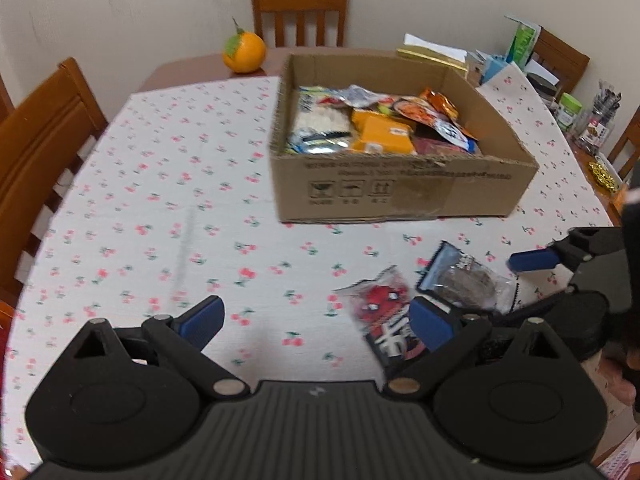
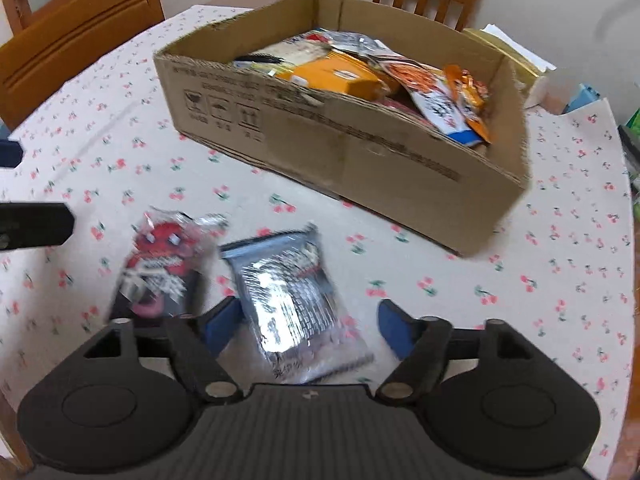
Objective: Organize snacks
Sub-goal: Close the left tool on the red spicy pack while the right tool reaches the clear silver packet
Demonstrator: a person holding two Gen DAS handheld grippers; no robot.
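My table (image 1: pixel 160 184), under its cherry-print cloth, fills both views, with wooden chairs (image 1: pixel 300 12) around it. At about one o'clock from my left tool sits the open cardboard box (image 1: pixel 400 188), already holding a heap of snack packets (image 1: pixel 376 120); an orange (image 1: pixel 244 52) stands on the bare wood beyond the box's far left corner, at about eleven o'clock. Two packets lie flat on the cloth, outside the box and near its front wall: a silver-and-blue packet (image 2: pixel 292 300) and, just beside it at nine o'clock, a red spider-face packet (image 2: pixel 164 264). My right tool (image 2: pixel 312 328) stands wide, its blue pads on either side of the silver packet's near end without pressing on it. My left tool (image 1: pixel 316 320) is spread wide too, holding nothing, its right pad over the red packet's edge.
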